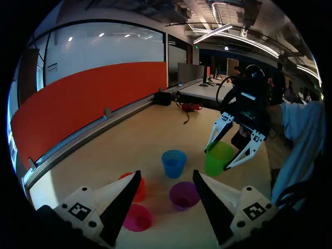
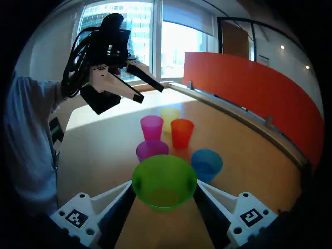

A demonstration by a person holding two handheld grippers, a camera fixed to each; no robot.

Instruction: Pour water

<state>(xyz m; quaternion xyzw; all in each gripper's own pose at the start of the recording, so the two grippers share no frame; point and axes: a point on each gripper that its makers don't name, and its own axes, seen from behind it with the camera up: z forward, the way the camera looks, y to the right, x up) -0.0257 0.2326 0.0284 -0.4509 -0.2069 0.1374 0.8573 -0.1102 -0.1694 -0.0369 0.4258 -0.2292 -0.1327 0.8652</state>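
Note:
My right gripper (image 2: 164,185) is shut on an upright green cup (image 2: 164,181), one finger on each side of its rim. In the left gripper view the green cup (image 1: 218,157) sits between the right gripper's (image 1: 227,146) white fingers at the right. My left gripper (image 1: 165,174) is open with nothing held, hovering over the cluster of cups. In the right gripper view the left gripper (image 2: 151,94) hangs in the air at the upper left. A blue cup (image 1: 173,162) (image 2: 206,164) stands beside the green one. I cannot tell whether any cup holds water.
On the wooden table (image 2: 99,145) stand a purple cup (image 2: 152,149) (image 1: 184,195), a pink cup (image 2: 151,126) (image 1: 137,217), an orange cup (image 2: 181,133) (image 1: 140,191) and a yellow cup (image 2: 170,114). An orange partition (image 1: 91,95) runs along the table's far edge. A person's sleeve (image 1: 301,137) is at the right.

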